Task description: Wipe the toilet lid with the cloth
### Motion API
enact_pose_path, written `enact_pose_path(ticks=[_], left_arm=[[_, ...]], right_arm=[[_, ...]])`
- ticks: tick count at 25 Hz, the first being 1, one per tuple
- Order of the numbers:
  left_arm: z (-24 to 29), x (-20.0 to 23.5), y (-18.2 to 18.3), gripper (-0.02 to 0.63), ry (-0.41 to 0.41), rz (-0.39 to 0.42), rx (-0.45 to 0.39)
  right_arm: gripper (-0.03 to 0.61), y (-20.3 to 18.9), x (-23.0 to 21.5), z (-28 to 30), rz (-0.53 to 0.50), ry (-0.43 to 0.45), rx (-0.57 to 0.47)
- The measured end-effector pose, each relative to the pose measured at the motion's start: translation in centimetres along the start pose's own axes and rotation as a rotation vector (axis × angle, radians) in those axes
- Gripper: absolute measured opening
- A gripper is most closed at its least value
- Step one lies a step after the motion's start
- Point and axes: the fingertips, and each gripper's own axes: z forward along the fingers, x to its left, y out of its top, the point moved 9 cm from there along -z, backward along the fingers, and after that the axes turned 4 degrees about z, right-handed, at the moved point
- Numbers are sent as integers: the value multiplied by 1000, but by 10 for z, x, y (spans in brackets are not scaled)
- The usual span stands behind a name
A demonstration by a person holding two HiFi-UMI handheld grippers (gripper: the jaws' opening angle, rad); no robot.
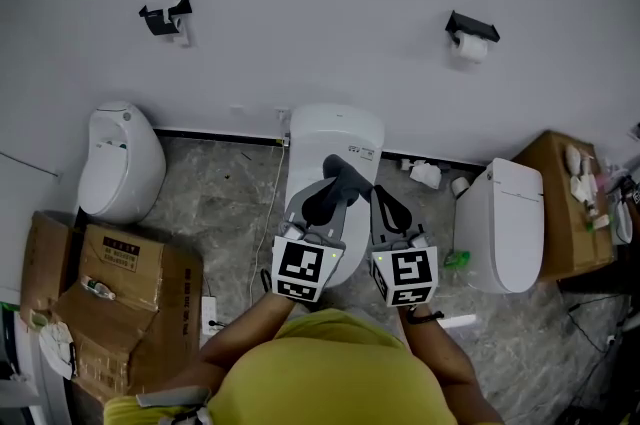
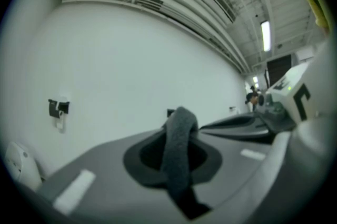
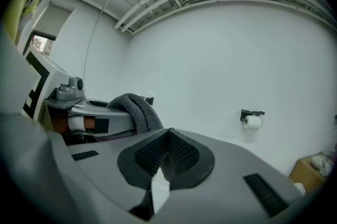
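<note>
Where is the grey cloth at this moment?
In the head view the grey cloth sits at centre, clamped in the jaws of the left gripper above the middle toilet lid, just left of the right gripper.

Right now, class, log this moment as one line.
left gripper: shut on cloth | right gripper: shut, empty | toilet lid: closed, below cloth

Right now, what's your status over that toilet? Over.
Left gripper shut on cloth, over lid. Right gripper shut, empty. Nothing seen on lid.
</note>
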Motion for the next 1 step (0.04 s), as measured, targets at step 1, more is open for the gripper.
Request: enact_pose_path(ticks=[1], left_arm=[[-1, 1, 0, 20, -1, 0, 0]], right_arm=[[15, 1, 1, 1, -1, 1, 1]])
